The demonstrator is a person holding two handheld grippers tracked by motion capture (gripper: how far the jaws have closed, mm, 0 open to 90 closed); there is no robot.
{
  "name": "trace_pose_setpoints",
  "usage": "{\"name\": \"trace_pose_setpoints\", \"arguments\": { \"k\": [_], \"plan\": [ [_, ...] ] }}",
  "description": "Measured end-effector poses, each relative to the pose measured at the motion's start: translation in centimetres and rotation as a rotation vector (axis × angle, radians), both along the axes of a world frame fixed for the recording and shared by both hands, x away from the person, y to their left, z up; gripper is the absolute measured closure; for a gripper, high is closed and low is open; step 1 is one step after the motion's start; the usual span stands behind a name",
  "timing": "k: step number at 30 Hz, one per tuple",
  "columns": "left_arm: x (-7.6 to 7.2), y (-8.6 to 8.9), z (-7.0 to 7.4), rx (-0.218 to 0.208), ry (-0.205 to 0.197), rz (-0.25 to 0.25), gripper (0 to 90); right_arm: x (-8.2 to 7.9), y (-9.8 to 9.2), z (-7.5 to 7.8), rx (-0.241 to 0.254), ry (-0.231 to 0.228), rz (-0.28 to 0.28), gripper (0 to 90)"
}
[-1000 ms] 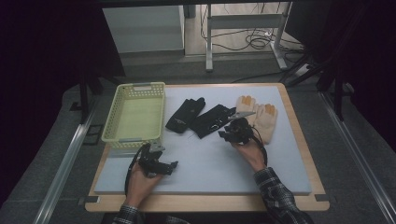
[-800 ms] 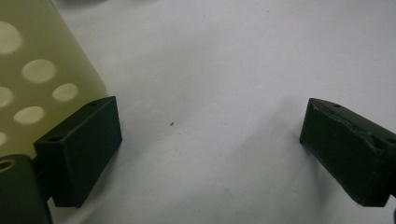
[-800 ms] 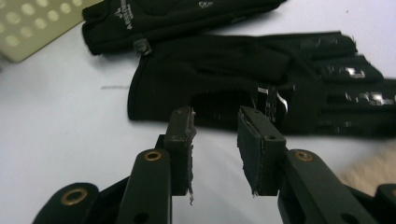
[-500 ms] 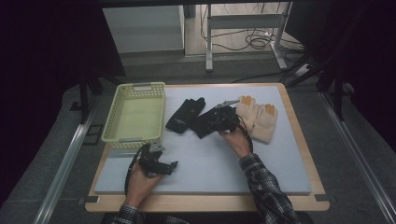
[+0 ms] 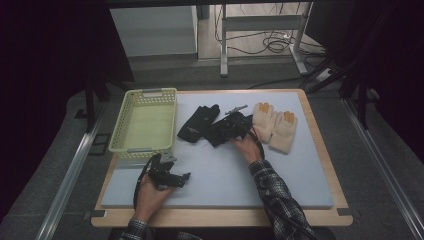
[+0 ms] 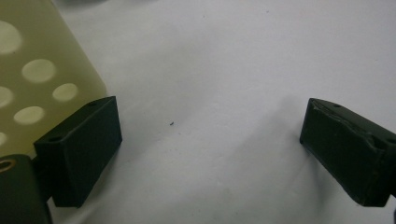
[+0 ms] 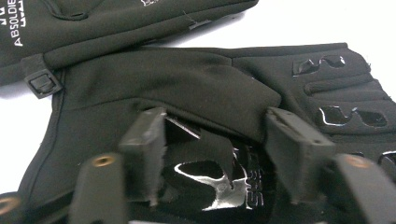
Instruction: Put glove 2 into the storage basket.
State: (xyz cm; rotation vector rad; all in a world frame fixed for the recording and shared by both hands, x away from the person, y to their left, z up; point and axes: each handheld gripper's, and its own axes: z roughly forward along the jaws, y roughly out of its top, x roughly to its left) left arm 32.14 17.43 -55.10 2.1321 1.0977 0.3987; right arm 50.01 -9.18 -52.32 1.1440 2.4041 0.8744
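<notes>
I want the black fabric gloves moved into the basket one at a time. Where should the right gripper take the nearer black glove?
Judging by its pose, grip the nearer black fabric glove at its raised thumb flap, coming down from above. It lies flat on the pale mat, so only that fold gives the pads an edge. The right gripper is open, jaws either side of it, apart from the other black glove.

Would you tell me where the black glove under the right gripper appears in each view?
High view: glove at mat centre, under the right gripper.
Right gripper view: mid-frame, between jaws that have just been opening.
Left gripper view: faces basket and mat.
Shared landmark: the pale mat.
</notes>
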Motion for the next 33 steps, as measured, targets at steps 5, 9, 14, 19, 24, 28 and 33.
{"name": "trace_pose_setpoints", "arguments": {
  "k": [5, 9, 14, 19, 24, 28, 33],
  "plan": [
    [0.0, 0.0, 0.0, 0.001, 0.000, 0.000, 5.7, -0.2, -0.4, 0.1, 0.036, 0.010, 0.005, 84.4],
    [0.0, 0.0, 0.0, 0.001, 0.001, -0.001, 5.7, -0.4, -0.2, 0.1, -0.003, -0.008, 0.014, 86.0],
    [0.0, 0.1, 0.0, 0.008, 0.003, -0.005, 5.7, -0.8, -0.6, 0.9, -0.012, -0.012, 0.049, 86.4],
    [0.0, 0.1, 0.0, 0.011, 0.003, -0.006, 5.7, -1.5, -1.1, 2.0, -0.002, -0.018, 0.073, 86.6],
    [0.0, 0.1, 0.0, 0.011, 0.003, -0.006, 5.6, -2.8, -2.5, 4.3, 0.042, -0.016, 0.124, 86.7],
    [0.0, 0.1, 0.0, 0.009, 0.003, -0.006, 5.7, -4.1, -3.3, 5.7, 0.046, -0.018, 0.179, 86.6],
    [0.0, 0.0, 0.0, 0.001, 0.001, 0.000, 5.7, -5.7, -3.8, 7.1, 0.045, -0.021, 0.230, 86.6]
  ]
}}
